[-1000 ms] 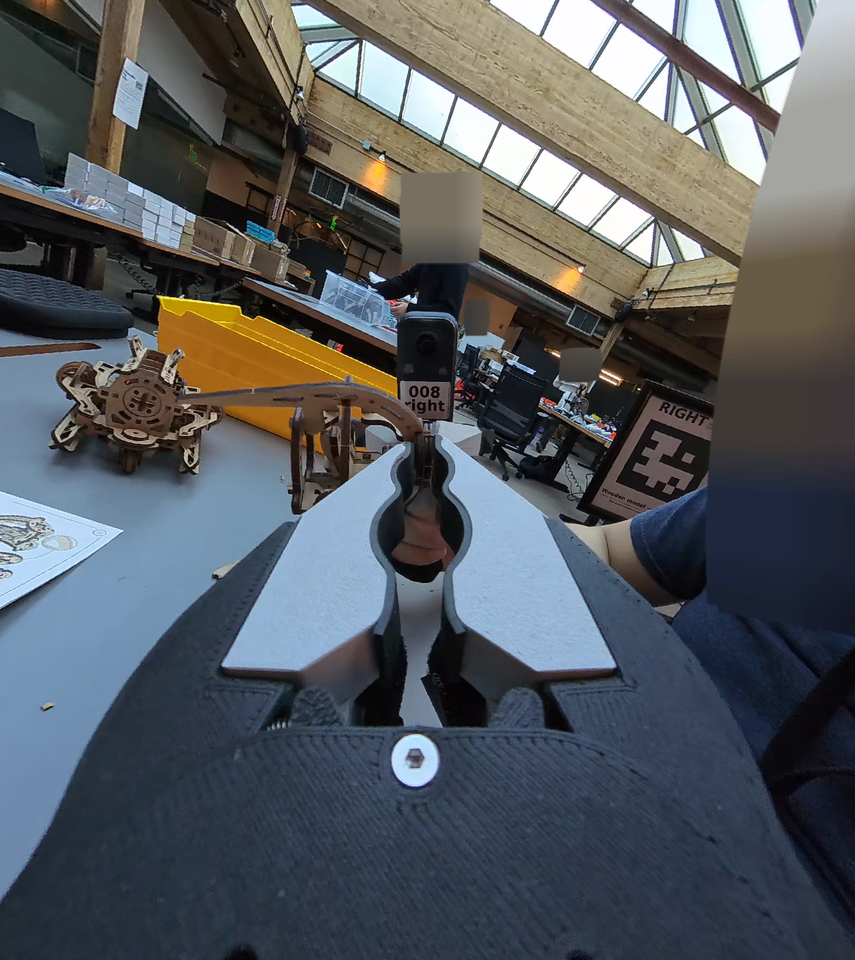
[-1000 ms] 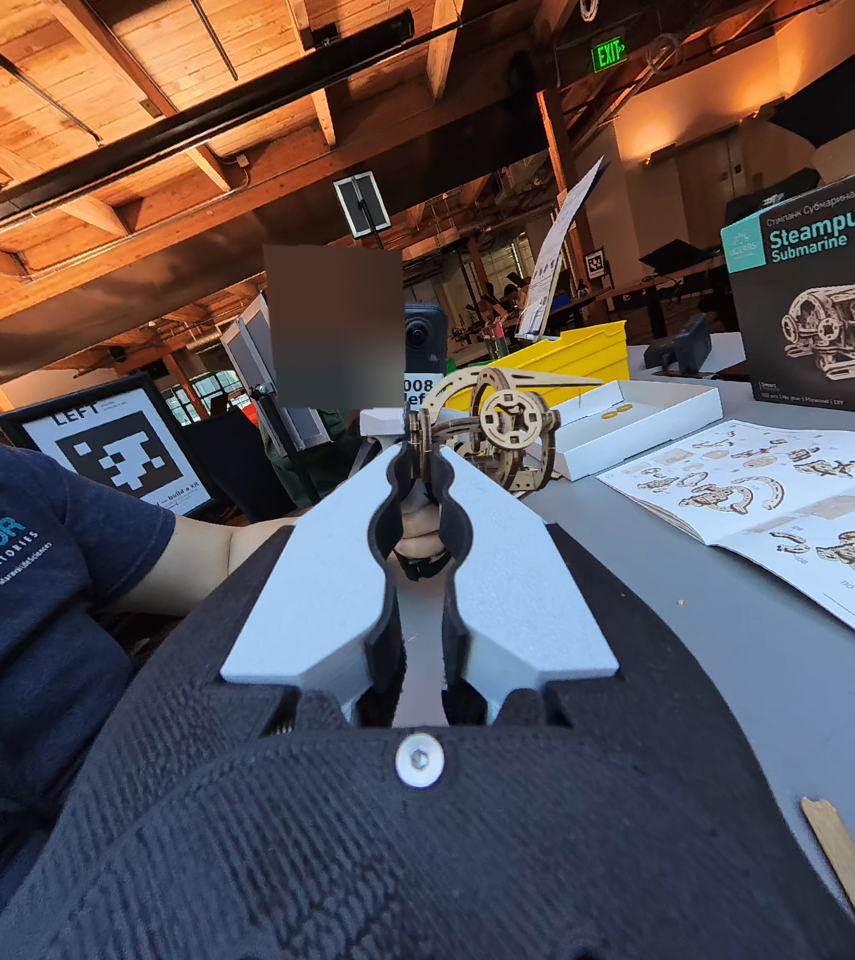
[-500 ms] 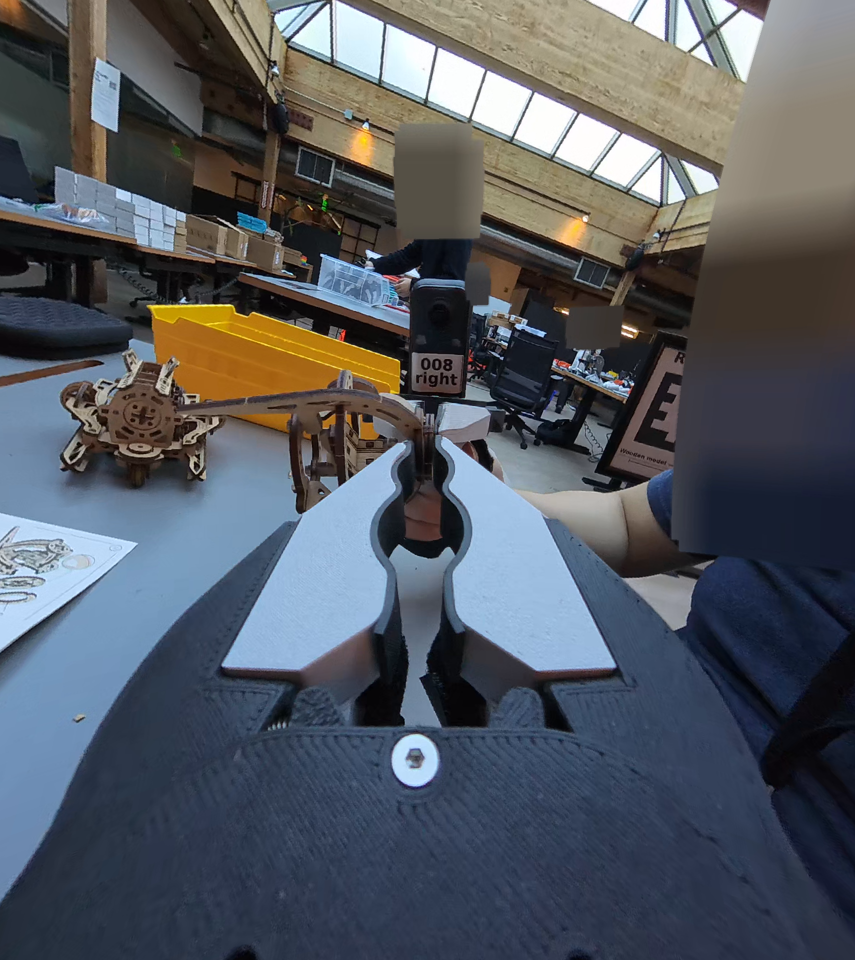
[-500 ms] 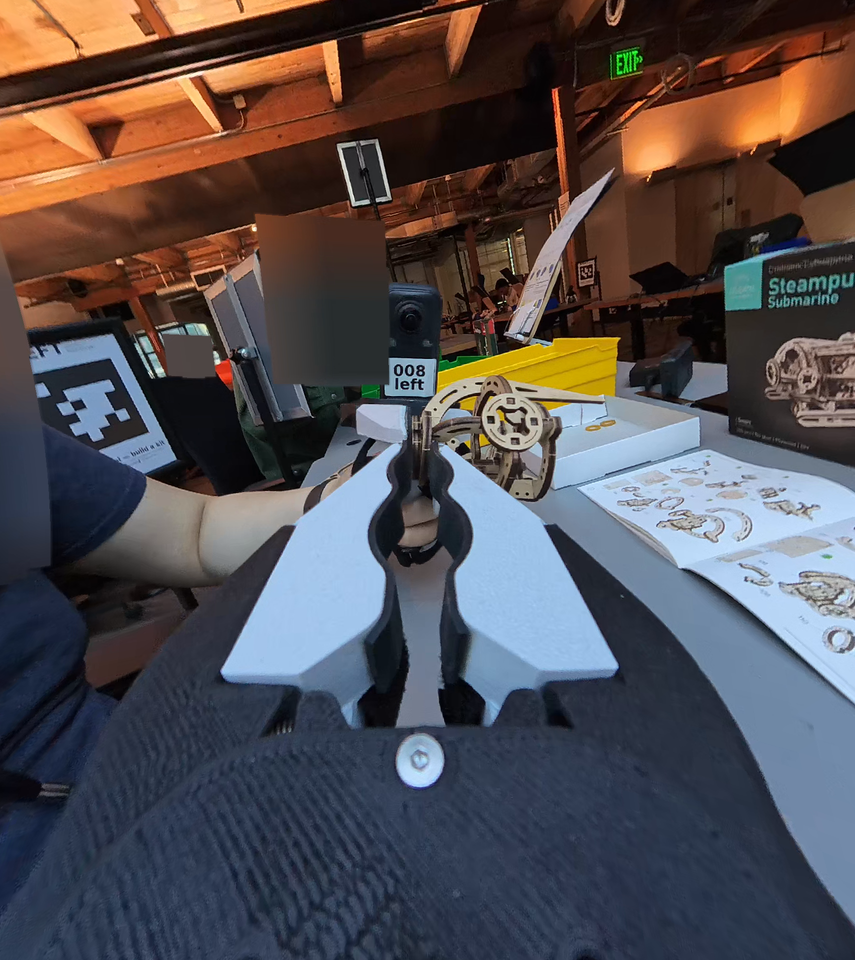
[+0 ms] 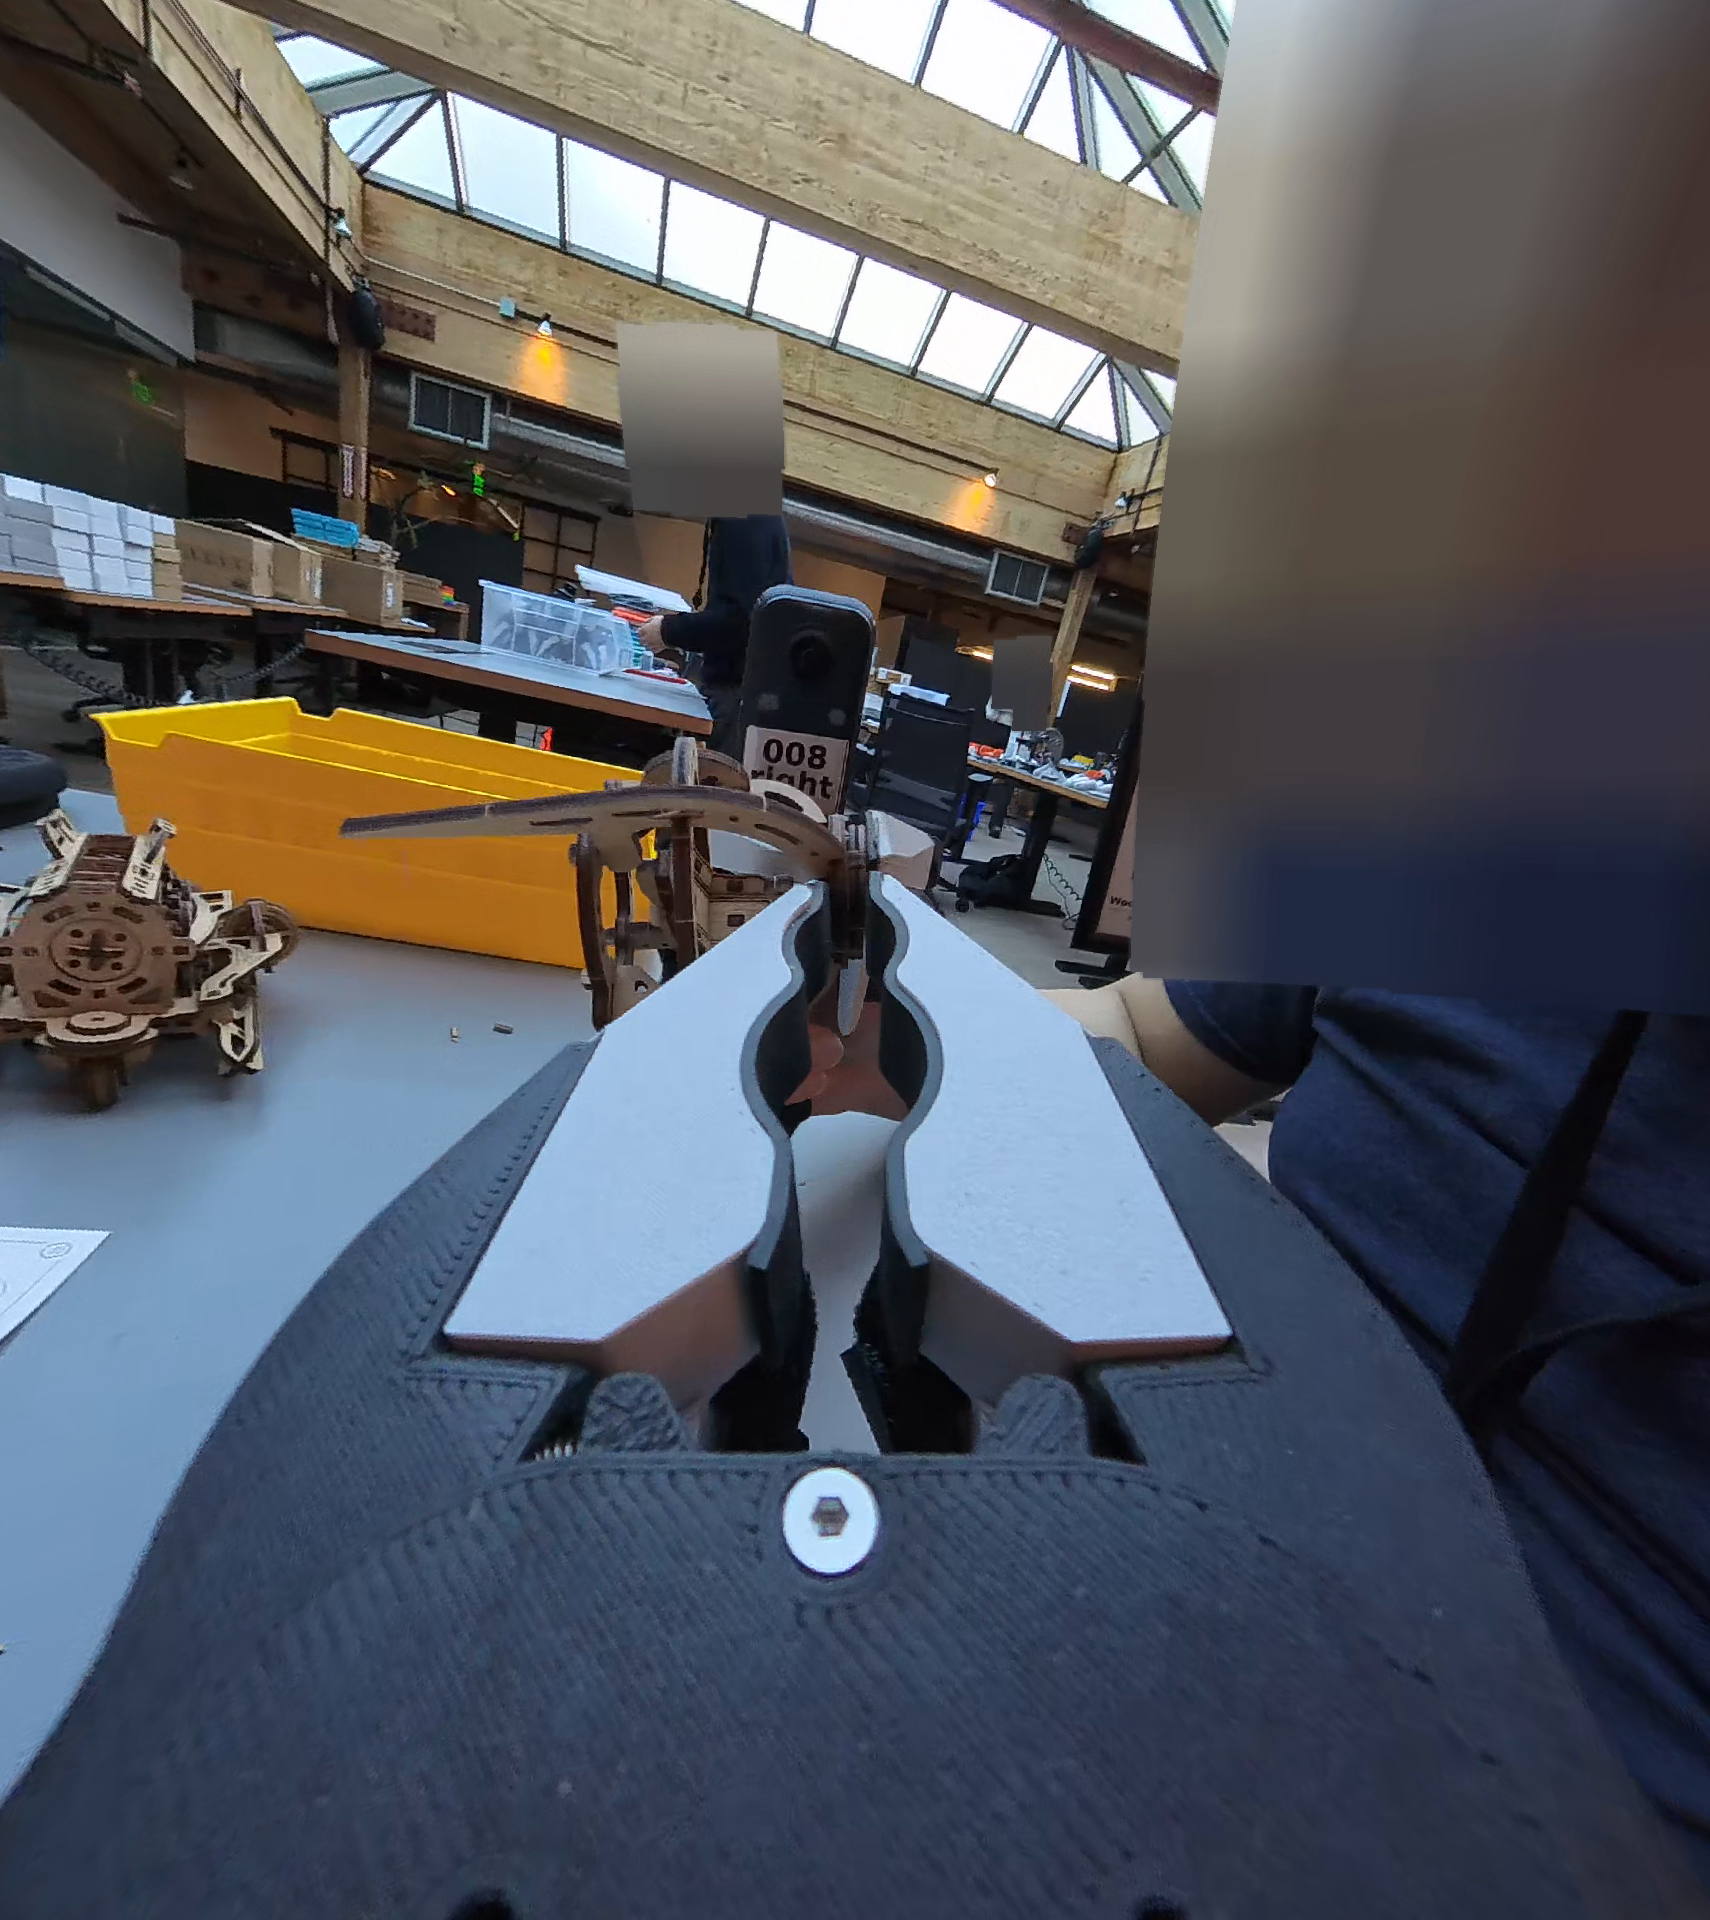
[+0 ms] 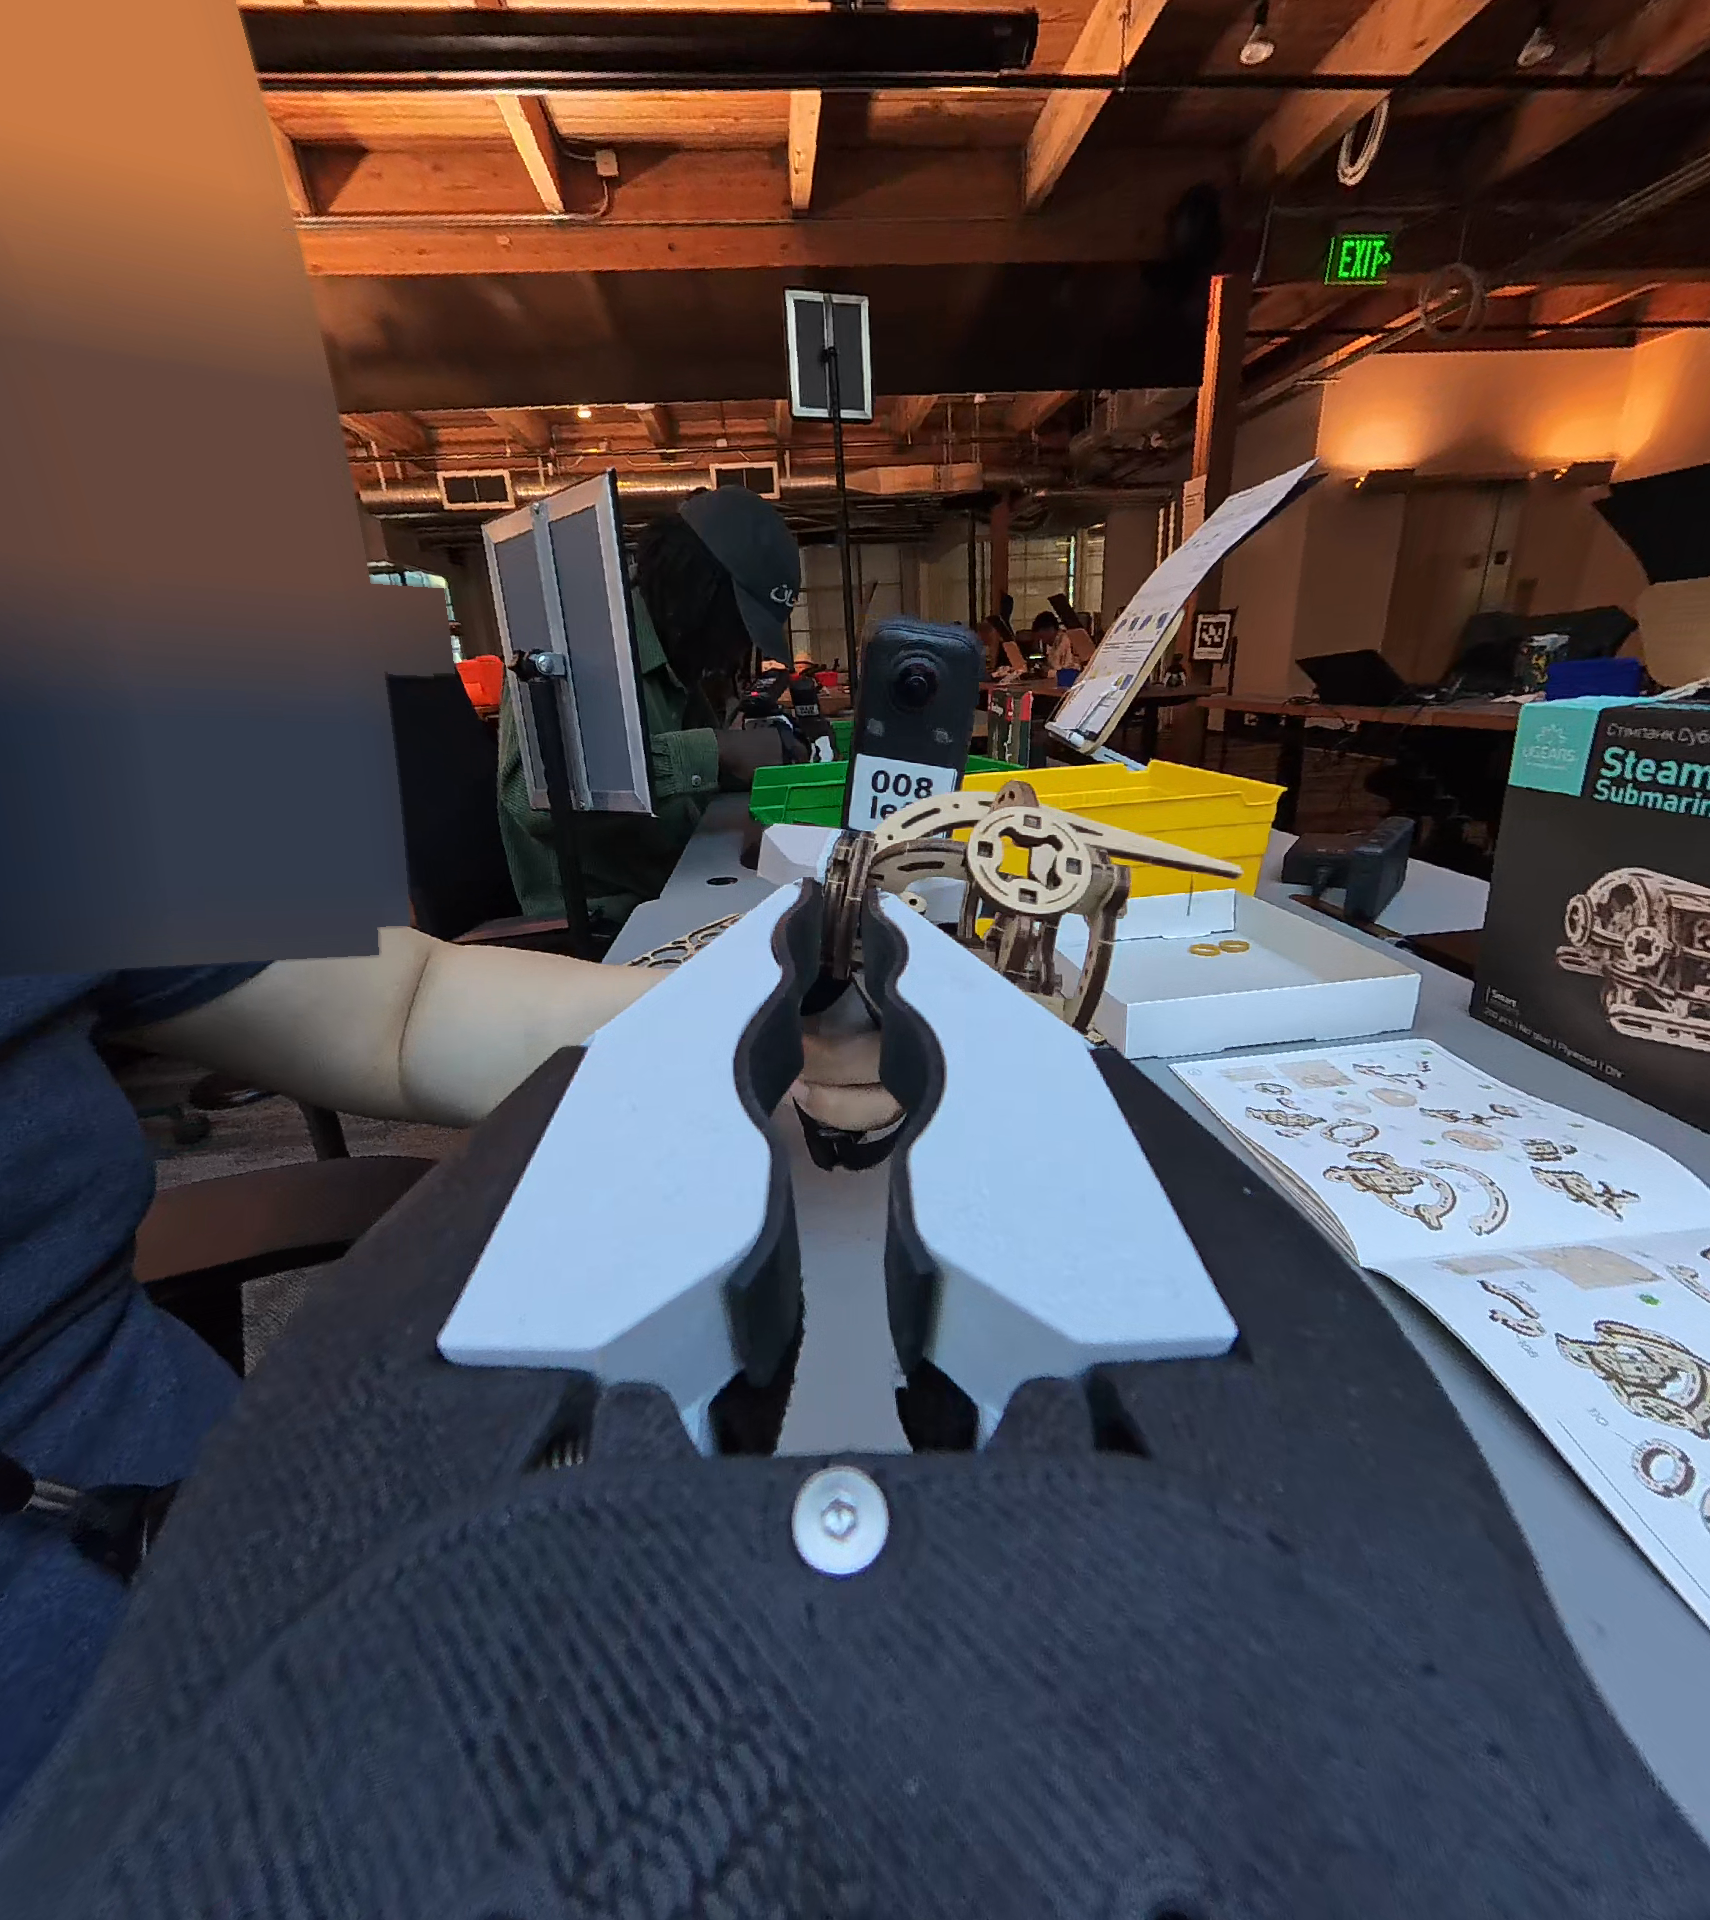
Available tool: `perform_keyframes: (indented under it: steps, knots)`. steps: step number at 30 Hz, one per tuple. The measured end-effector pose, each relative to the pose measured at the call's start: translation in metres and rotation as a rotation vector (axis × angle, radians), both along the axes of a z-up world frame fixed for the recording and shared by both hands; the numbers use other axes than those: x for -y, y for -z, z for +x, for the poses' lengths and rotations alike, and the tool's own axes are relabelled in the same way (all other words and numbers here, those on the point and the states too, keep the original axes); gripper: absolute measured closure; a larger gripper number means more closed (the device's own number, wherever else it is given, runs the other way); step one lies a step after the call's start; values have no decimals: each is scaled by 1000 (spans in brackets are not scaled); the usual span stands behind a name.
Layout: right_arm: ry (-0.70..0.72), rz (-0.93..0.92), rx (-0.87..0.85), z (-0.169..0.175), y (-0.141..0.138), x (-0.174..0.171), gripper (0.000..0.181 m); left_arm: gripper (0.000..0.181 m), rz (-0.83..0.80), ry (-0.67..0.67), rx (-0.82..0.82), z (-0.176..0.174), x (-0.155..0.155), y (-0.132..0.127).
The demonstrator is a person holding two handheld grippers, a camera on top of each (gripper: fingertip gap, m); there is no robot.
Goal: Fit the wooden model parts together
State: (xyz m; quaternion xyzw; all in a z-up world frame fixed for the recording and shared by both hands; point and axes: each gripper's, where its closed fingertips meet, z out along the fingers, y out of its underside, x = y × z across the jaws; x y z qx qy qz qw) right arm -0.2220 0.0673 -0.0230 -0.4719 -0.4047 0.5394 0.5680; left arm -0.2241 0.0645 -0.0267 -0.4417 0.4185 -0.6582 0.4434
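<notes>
Wooden model [image 5: 695,862] clamped from both sides.
Left tongs [image 5: 843,914] and right tongs [image 6: 846,904] each grasp its curved end; press squarely, without twisting.

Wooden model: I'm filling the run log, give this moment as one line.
left gripper: shut on wooden model | right gripper: shut on wooden model | model held above table

Left gripper [image 5: 843,914] pinches wooden model [image 5: 685,842] (aloft).

Yellow bin [image 5: 311,821], instruction booklet [image 6: 1516,1226]
</notes>
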Motion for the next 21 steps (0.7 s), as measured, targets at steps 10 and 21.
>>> perform_keyframes:
  steps: [10, 21]
  knots:
    - [115, 187, 90, -3, 3, 4, 177, 168, 91, -30, 1, 0, 6, 0]
    - [172, 272, 110, -1, 0, 6, 177, 161, 75, -115, 32, -8, -9, -6]
